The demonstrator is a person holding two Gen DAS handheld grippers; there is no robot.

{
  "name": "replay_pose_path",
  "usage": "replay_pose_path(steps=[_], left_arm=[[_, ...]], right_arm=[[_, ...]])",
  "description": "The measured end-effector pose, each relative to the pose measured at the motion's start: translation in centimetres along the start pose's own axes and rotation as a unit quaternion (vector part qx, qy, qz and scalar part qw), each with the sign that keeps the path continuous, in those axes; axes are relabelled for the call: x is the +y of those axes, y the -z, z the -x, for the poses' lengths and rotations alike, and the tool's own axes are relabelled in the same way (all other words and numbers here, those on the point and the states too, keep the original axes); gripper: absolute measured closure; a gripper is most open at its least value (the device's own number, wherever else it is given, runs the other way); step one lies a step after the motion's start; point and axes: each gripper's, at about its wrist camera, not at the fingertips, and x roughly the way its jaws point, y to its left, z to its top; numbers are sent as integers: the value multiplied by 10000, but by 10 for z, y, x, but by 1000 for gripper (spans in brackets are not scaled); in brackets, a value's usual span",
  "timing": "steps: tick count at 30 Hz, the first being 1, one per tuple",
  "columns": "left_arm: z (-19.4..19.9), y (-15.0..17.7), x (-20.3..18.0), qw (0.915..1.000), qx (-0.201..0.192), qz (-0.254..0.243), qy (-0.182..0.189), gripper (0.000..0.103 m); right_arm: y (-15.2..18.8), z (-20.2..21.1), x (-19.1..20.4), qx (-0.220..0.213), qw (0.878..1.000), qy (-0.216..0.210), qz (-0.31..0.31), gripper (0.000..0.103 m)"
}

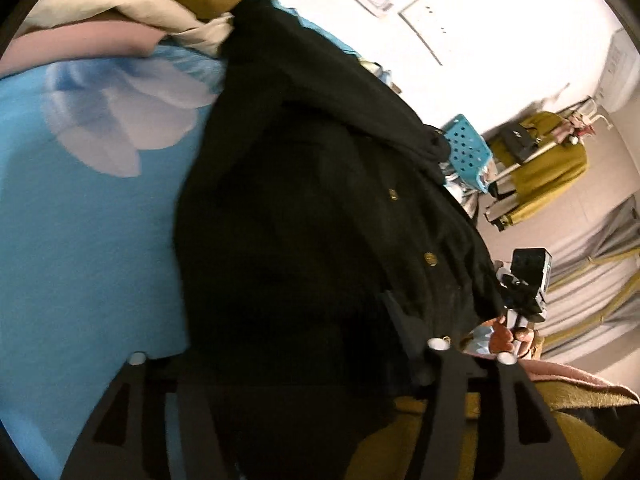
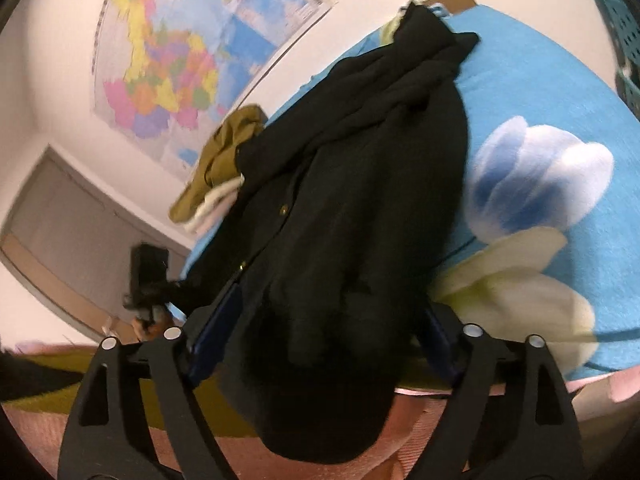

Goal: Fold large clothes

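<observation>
A black coat (image 1: pixel 320 160) with gold buttons lies lengthwise on a blue flowered bedsheet (image 1: pixel 80 240). My left gripper (image 1: pixel 300 320) stands open over its near end. The dark cloth lies between the fingers, and the left finger is lost against it. In the right wrist view the same coat (image 2: pixel 360 200) runs away from me across the bedsheet (image 2: pixel 540 80), its hem hanging over the near edge. My right gripper (image 2: pixel 332 304) is open wide, its blue pads (image 2: pixel 224 320) on either side of the bunched cloth. Each view shows the other gripper off to the side (image 1: pixel 524 280) (image 2: pixel 148 272).
A pile of olive, cream and pink clothes (image 1: pixel 140 0) sits at the bed's far end. A blue perforated basket (image 1: pixel 468 148) and a rack with an olive garment (image 1: pixel 552 160) stand on the floor. A map (image 2: pixel 168 60) hangs on the wall. Pink fabric (image 2: pixel 40 432) lies near me.
</observation>
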Motion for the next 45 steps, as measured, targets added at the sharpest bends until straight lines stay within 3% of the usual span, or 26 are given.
replay_pose_path(steps=[2,3,4,5,6,7,11,20,26,32,39,45], left_arm=[[-4,-3,-5,10000,-25,-74,-49,42],[-6,-5,-6,9999,-36,-68,-70,44],[-8,-6,-5,9999,-15,-50,-97,68],[-12,-8,-5,9999,50,5,-130,85],[-13,-9,-5,9999,55,98,-109,87],[-11,-10,-6,9999,-11,151,-31,96],[12,-11,-25,9988,-367,-13,313,99],[84,-3,-59,9847,-1301,-429,1078,98],[58,-6,-27,9909,-879,138,1010,97],[61,-29,-29,9911,-861,62,1017,97],[66,-79,-40,9922,-860,-129,895,96],[53,-141,-47,9950,-846,-222,473,94]], right_arm=[[0,-4,3,-22,10000,-5,31,28],[0,-6,2,-15,10000,-74,-38,50],[1,-7,-2,24,9997,-214,-136,70],[2,-9,-3,32,9989,-392,-250,76],[2,-8,-3,6,9987,-441,-252,79],[2,-5,-1,-36,9987,-454,-239,81],[-3,23,13,-512,9948,-857,-208,90],[-7,91,64,-1337,9801,-1402,430,92],[-10,65,36,-905,9890,-1155,-171,92],[-32,67,39,-984,9886,-1129,-157,92],[-92,63,46,-1033,9890,-1055,-102,91],[-157,42,31,-936,9907,-934,-311,90]])
